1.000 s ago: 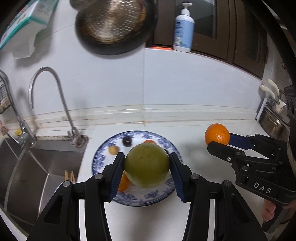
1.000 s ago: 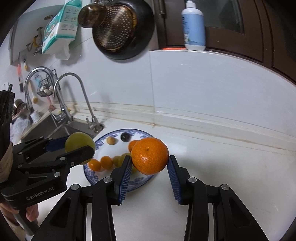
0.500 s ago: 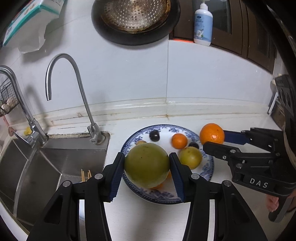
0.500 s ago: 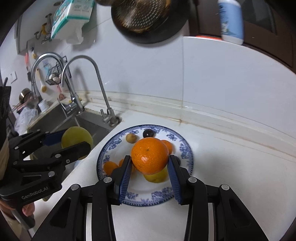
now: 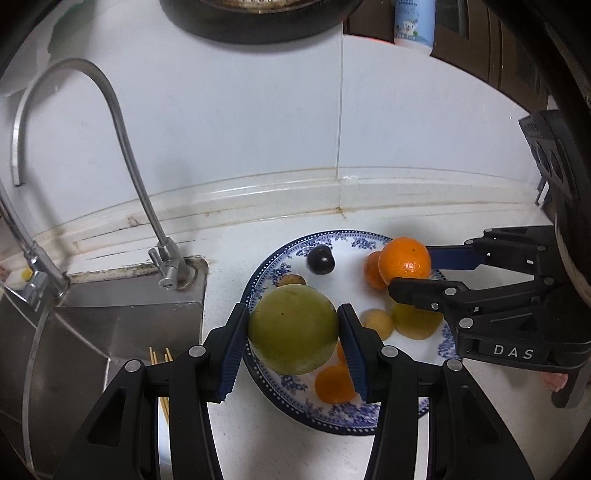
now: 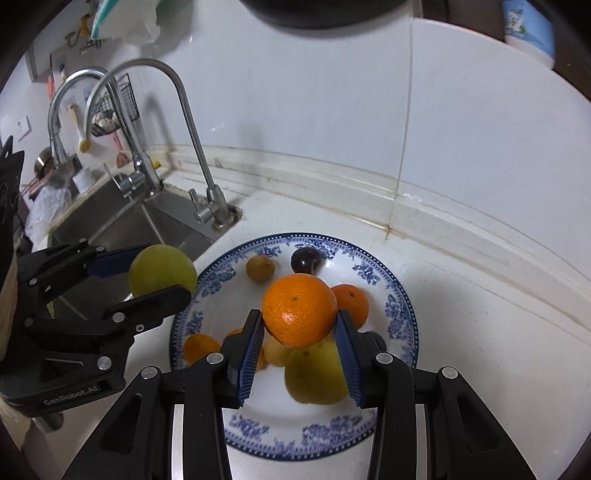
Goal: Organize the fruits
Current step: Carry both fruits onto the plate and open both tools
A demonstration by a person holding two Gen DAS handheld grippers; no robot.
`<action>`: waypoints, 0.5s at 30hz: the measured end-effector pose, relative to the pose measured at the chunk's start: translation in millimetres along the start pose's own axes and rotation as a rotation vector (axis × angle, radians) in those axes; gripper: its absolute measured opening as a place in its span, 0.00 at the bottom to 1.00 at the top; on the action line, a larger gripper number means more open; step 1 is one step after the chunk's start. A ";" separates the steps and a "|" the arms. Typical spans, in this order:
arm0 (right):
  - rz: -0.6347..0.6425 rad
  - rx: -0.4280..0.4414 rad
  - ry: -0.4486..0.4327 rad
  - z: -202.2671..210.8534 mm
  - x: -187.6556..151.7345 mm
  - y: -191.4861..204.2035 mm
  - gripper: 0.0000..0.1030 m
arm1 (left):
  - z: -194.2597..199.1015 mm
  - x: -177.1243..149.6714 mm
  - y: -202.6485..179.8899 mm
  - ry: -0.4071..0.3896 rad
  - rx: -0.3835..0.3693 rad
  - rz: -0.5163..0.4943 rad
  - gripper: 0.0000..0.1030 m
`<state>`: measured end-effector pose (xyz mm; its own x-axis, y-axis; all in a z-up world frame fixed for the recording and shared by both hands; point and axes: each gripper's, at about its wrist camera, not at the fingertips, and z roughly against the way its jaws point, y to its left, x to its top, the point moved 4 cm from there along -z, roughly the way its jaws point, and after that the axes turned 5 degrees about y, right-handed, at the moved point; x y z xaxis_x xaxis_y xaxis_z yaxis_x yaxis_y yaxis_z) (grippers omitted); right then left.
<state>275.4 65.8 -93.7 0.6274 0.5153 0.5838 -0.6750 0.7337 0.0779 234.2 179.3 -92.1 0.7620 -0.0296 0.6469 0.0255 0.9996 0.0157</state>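
My left gripper [image 5: 293, 330] is shut on a large green fruit [image 5: 293, 328], held over the left edge of the blue-and-white plate [image 5: 280, 254]. My right gripper [image 6: 300, 332] is shut on a big orange [image 6: 299, 308] above the plate [image 6: 399, 306]; it also shows in the left wrist view [image 5: 405, 258]. The plate holds a dark plum [image 6: 306, 259], a small brown fruit [image 6: 260, 268], small oranges [image 6: 351, 300] and a yellow-green fruit [image 6: 314, 373]. The green fruit [image 6: 162, 269] shows at left in the right wrist view.
A steel sink [image 5: 92, 332] with chopsticks in it lies left of the plate, with a curved faucet [image 5: 162, 258] at its corner. A white tiled wall rises behind. A dark pan [image 5: 258, 18] and a lotion bottle [image 5: 413, 26] are above.
Both grippers moved lower and closer over the plate, each still holding its fruit. The orange now hangs above the plate's middle instead of off to its right.
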 end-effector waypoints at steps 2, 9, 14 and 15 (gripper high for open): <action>0.003 -0.002 0.013 -5.5 0.8 -1.1 0.39 | -7.5 -0.1 2.5 0.014 -0.006 0.006 0.47; -0.002 0.002 0.049 -21.8 6.6 -5.5 0.39 | -23.5 -1.3 7.0 0.045 -0.018 0.017 0.47; -0.017 0.012 0.060 -28.0 9.6 -8.3 0.40 | -30.5 0.8 7.5 0.067 -0.021 0.017 0.47; -0.021 0.012 0.061 -28.9 9.6 -8.7 0.40 | -31.1 0.3 7.5 0.068 -0.022 0.018 0.47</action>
<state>298.6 77.1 -112.1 0.6635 0.5265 0.5316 -0.6661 0.7392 0.0993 254.8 186.6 -115.5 0.8045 -0.0130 0.5938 0.0250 0.9996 -0.0121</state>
